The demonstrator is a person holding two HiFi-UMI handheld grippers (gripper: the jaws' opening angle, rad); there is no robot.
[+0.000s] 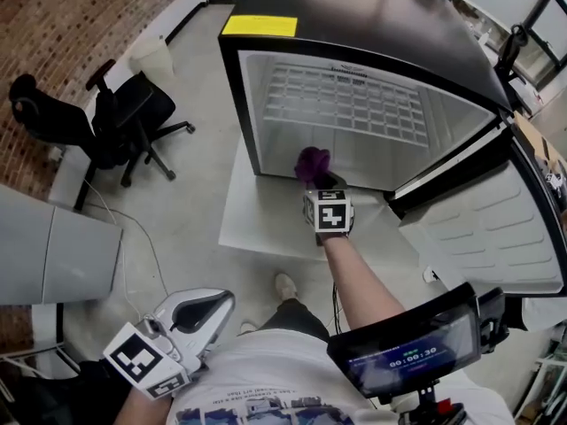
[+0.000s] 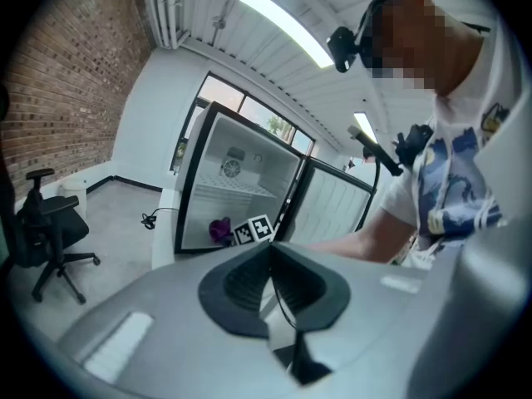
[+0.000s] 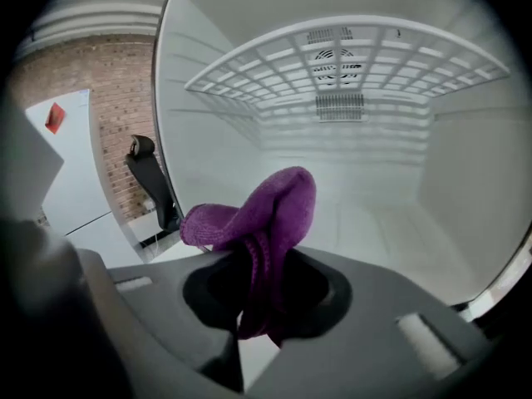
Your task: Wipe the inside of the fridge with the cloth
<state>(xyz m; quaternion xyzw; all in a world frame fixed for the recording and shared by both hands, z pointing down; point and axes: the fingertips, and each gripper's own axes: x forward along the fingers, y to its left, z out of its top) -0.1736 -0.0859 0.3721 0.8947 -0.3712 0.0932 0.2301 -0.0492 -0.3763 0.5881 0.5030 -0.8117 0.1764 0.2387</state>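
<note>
My right gripper [image 3: 262,302] was clamped on the purple cloth [image 3: 270,206]. The jaws pinched its lower folds, and the rest bunched up and forward past the tips in a soft lump. I held it right at the mouth of the fridge [image 1: 232,104], low and toward the left side of the opening, with the door [image 1: 483,228] swung wide to my right. As far as I could make out, the cloth was not yet on any surface. The bottom [image 3: 391,231] lay just ahead of it and below, the left wall beside it, and the back wall farther in along the line of the jaws. The cloth's long axis ran roughly with the jaws, so I judged that a push forward and down would lay the lump on the bottom first.

Inside I saw only the white wire shelf [image 3: 349,65], high up, with nothing on it. Nothing stood below it either.

My left gripper [image 2: 270,277] had its jaws together on nothing. It hung by my waist, well apart from the fridge, so the right arm was by far the nearer and the wiping looked to be its job.
</note>
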